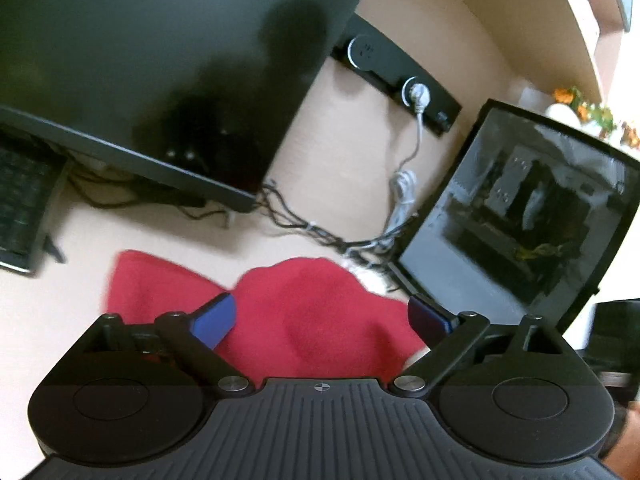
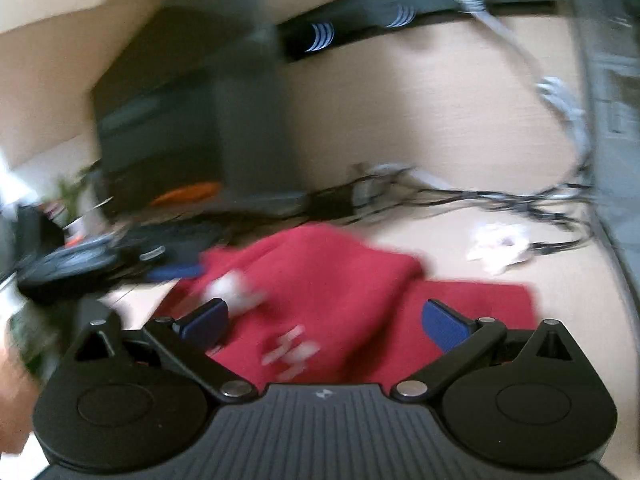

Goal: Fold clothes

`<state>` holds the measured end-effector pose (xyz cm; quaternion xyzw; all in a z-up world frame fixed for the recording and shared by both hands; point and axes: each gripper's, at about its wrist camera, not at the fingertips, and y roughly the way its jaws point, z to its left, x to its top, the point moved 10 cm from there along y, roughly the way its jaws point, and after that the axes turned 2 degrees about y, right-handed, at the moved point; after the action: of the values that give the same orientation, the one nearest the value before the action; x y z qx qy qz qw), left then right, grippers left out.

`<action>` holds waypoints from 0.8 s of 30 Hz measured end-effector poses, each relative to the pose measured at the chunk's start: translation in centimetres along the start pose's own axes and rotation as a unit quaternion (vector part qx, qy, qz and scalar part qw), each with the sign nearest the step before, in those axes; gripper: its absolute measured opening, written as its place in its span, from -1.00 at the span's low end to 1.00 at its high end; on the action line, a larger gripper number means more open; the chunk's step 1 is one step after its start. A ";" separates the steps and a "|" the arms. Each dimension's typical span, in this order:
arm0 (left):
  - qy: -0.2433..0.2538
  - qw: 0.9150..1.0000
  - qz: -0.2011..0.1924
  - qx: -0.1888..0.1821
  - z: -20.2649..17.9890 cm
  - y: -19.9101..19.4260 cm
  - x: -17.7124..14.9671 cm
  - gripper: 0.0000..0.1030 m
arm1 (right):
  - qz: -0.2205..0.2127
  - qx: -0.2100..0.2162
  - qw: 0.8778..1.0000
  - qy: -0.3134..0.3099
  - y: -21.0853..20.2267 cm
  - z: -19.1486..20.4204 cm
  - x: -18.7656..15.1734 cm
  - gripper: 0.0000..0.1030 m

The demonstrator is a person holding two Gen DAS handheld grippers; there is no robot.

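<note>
**Fingers wide, cloth free below**

Both your left gripper (image 1: pixel 320 316) and right gripper (image 2: pixel 326 320) stand spread apart, pinching nothing. The red garment (image 1: pixel 320 320) lies rumpled on the desk (image 1: pixel 60 300) beneath and ahead of both pairs of fingertips. Before folding further, I'd flatten that raised hump beyond your fingers, then pinch an outer edge, keeping clear of the cables (image 1: pixel 312 228) farther ahead.

- The crumpled red cloth garment (image 1: pixel 320 320) lies on the pale wooden desk (image 1: pixel 60 300), near the left gripper (image 1: pixel 322 318).
- Far left of it stands a large dark flat monitor (image 1: pixel 160 60).
- At right leans a black glass-sided computer case (image 1: pixel 520 220).
- A tangle of black and white cables (image 1: pixel 320 232) runs between them, behind the garment.
</note>
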<state>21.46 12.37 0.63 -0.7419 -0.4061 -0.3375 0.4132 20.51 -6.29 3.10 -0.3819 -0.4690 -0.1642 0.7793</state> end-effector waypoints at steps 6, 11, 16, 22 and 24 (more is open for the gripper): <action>-0.029 0.996 0.051 0.060 4.2 1.6 -2.2 0.87 | 0.042 -0.027 0.997 -0.057 2.0 1.3 -4.1 1.00; -0.018 0.993 0.065 0.093 4.7 1.3 -0.8 0.87 | 0.012 -0.029 0.999 -0.008 0.0 -0.8 0.6 1.00; -0.112 0.992 0.049 0.035 2.4 -2.5 -0.5 0.88 | -0.026 -0.168 0.985 0.008 0.3 -7.2 4.1 1.00; -0.204 0.969 0.126 -0.054 -0.8 -1.3 -7.2 0.89 | 0.045 -0.062 0.990 0.117 5.0 -7.4 -0.3 1.00; -0.215 0.969 0.116 -0.048 0.5 -0.6 -6.9 0.89 | 0.042 -0.072 0.991 0.107 4.3 -6.4 -1.1 1.00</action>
<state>17.93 10.73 -5.16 -0.8581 -0.3797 -0.1393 0.3163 26.48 -8.40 -1.52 -0.4366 -0.3530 -0.2050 0.8017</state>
